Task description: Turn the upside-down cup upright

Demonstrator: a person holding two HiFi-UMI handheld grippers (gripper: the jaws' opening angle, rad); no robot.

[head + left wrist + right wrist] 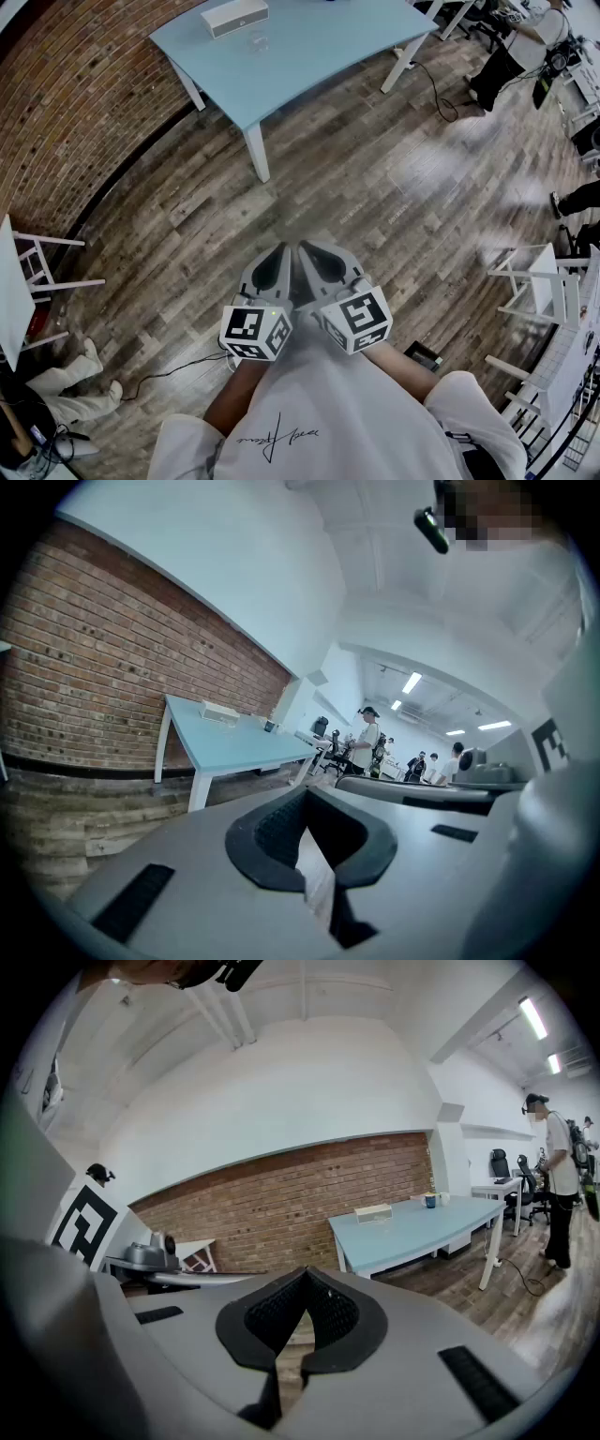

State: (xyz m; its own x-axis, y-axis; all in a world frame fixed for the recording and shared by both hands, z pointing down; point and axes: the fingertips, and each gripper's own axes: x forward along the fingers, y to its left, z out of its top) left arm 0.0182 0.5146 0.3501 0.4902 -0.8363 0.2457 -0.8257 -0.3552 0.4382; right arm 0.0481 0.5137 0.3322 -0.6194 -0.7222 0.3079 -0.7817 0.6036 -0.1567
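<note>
Head view: both grippers are held side by side close to the torso, well apart from the bench and pointing slightly down

- Left gripper (279, 253): clenched, ribbed dark pads met at the tips, nothing between
- Right gripper (309, 251): likewise clenched, empty
- Shells are smooth grey plastic, rounded; a marker cube sits at the rear of each

Outward:
- Floor (375, 178): worn grey-brown wood planks
- Cable (169, 373): thin, black, trailing near left
- Bench (319, 47): far, pale blue matt top on white legs
- Cup (258, 41): on the bench towards its far left end, just beside a white oblong box (234, 16). It is small and clear; too small to tell if it stands mouth-down

Risks (judgement):
- A clear, smooth wall may slip between the pads when rolled over
- Its edges are hard to pick out against the pale top, so a closing gripper could knock it over
- The box beside it crowds an approach from the left
- The cable could catch a foot on the walk in
</note>
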